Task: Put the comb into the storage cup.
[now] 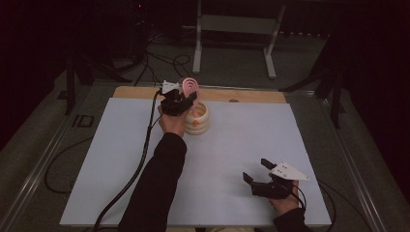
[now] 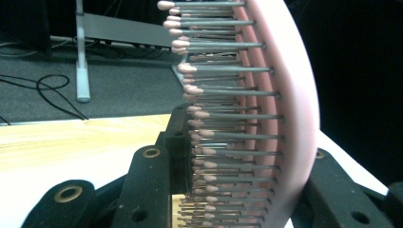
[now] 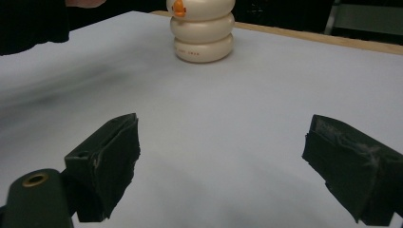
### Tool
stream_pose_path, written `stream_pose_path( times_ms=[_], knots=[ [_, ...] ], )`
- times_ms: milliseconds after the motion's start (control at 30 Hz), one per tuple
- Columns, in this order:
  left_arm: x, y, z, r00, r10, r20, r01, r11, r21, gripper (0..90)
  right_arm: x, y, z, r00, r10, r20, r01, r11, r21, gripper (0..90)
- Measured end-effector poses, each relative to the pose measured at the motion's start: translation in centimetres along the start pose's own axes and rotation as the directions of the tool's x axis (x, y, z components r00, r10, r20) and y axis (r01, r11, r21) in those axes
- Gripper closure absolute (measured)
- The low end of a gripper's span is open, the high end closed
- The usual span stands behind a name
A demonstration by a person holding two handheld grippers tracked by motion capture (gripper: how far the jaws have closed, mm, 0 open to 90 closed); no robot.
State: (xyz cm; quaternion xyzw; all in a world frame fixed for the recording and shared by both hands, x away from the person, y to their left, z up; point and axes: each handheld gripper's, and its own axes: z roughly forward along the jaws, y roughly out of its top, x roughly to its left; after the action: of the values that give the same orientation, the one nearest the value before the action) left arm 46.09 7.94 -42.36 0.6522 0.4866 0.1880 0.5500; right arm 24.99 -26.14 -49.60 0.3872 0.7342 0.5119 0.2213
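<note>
**Pink brush clamped over the cream holder**

Right up against the left gripper's camera is the pink oval hairbrush with grey metal pins and pink ball tips [image 2: 266,118], standing on edge with its pins pointing sideways. The left gripper [image 1: 186,99] is clamped on the brush head, one black jaw on the pin side and the other against the smooth back. From the high view, the brush sits at the far side of the table, right above the cream ribbed round holder with an orange mark [image 1: 197,118], though I can't tell whether it touches.

Handling guess: it's light, with a stiff plastic body, but those pins will flex and snag, and the glossy back looks slippery. I'd hold it by the rim or back, not squeeze across the pins. The holder looks light too and could tip if nudged.

Farther out, the right gripper [image 1: 256,170] rests near the front right of the pale white sheet [image 1: 251,130] with its jaws wide apart and nothing between them. A wooden table edge [image 1: 251,95] runs behind the holder.
</note>
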Motion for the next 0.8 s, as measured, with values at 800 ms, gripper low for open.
stream_pose_path(
  times_ms=[800],
  knots=[
    [-0.20,-0.62,0.67,0.9998,-0.018,0.010,0.018,0.9998,0.007,64.1,0.03,-0.02,0.06,1.0000,0.001,-0.001,-0.001,1.000,0.004,11.0]
  ],
)
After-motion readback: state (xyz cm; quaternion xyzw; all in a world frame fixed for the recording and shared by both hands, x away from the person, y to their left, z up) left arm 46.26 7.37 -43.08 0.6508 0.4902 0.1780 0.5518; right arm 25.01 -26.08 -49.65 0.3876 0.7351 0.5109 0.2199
